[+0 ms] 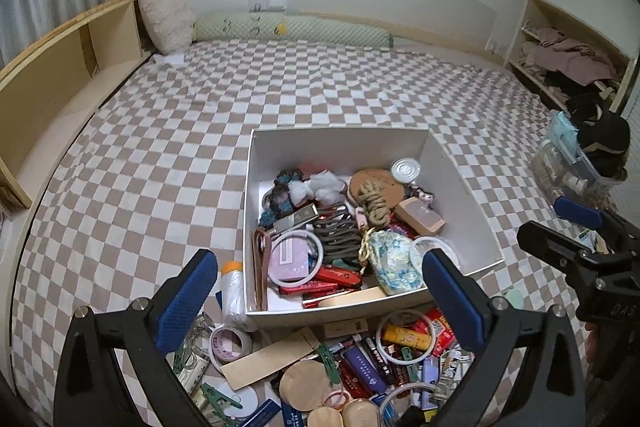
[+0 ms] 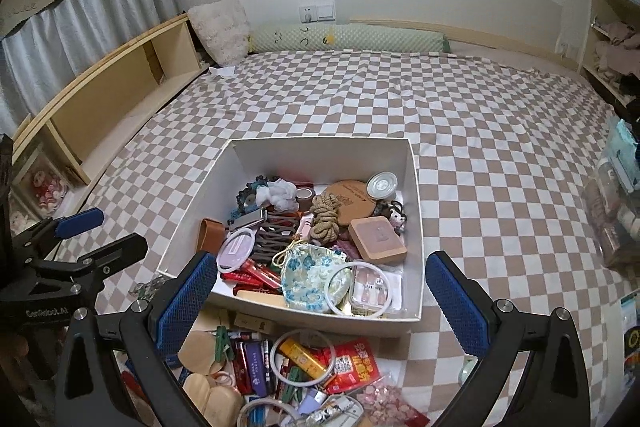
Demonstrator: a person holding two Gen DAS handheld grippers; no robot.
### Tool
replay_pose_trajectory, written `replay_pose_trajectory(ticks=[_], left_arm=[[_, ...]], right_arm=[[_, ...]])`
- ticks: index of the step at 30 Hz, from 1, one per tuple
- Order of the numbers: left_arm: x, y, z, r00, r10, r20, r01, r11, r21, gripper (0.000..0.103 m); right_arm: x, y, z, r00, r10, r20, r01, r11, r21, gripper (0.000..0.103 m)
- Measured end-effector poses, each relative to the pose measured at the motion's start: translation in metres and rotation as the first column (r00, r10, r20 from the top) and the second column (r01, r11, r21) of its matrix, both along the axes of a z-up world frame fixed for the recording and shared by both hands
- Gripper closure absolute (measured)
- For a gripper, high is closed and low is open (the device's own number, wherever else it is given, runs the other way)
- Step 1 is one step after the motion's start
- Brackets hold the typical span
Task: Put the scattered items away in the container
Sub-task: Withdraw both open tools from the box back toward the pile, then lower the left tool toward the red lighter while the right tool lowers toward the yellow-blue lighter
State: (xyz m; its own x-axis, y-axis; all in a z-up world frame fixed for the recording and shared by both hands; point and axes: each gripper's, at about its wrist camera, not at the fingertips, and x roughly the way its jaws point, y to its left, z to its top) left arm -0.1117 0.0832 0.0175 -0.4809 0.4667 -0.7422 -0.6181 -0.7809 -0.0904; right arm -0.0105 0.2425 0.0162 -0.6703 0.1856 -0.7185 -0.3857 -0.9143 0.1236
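A white box (image 1: 340,147) (image 2: 320,155) sits on the checkered bed, holding several small things: a floral pouch (image 1: 394,263) (image 2: 312,279), a rope coil, rings, a tan block. Loose clutter (image 1: 360,367) (image 2: 300,367) lies on the sheet just in front of the box: a tape roll (image 1: 230,343), lighters, clips, a red packet (image 2: 356,367), white rings. My left gripper (image 1: 320,301) hovers open over this pile and the box's near wall, holding nothing. My right gripper (image 2: 320,303) is likewise open and empty above the pile. Each gripper shows at the side of the other's view (image 1: 560,227) (image 2: 100,235).
A clear bin (image 1: 576,163) with a dark cap on it stands at the bed's right edge. A wooden shelf unit (image 1: 60,67) runs along the left side. A fluffy pillow (image 2: 218,27) and a green bolster (image 2: 348,39) lie at the wall. Bare checkered sheet (image 1: 280,87) stretches behind the box.
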Motion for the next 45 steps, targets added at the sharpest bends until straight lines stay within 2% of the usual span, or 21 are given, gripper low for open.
replay_pose_trajectory(ticks=[6, 16, 25, 33, 41, 45], left_arm=[[0.013, -0.009, 0.01, 1.0, -0.007, -0.02, 0.008, 0.999, 0.031, 0.0], [0.045, -0.035, 0.015, 0.997, -0.03, -0.073, 0.035, 0.997, 0.069, 0.0], [0.07, -0.051, 0.007, 0.994, -0.037, -0.102, 0.047, 0.994, 0.103, 0.0], [0.075, -0.068, -0.012, 0.996, -0.067, -0.054, 0.075, 0.984, 0.161, 0.0], [0.075, -0.084, -0.035, 0.998, -0.042, -0.039, 0.047, 0.989, 0.138, 0.0], [0.079, -0.089, -0.049, 0.998, -0.041, -0.041, 0.045, 0.995, 0.095, 0.0]], right_arm=[[0.025, -0.009, 0.01, 1.0, 0.012, -0.017, -0.011, 0.998, 0.067, 0.0], [0.06, -0.023, 0.004, 0.999, 0.026, -0.046, -0.025, 0.999, 0.035, 0.0], [0.081, -0.027, -0.01, 0.999, 0.014, -0.034, -0.013, 0.999, 0.04, 0.0], [0.093, -0.019, -0.03, 1.0, 0.022, -0.009, -0.021, 0.999, 0.032, 0.0], [0.099, -0.012, -0.045, 0.999, 0.016, 0.028, -0.016, 1.0, 0.009, 0.0], [0.101, -0.009, -0.051, 0.999, 0.019, 0.035, -0.019, 1.0, -0.008, 0.0]])
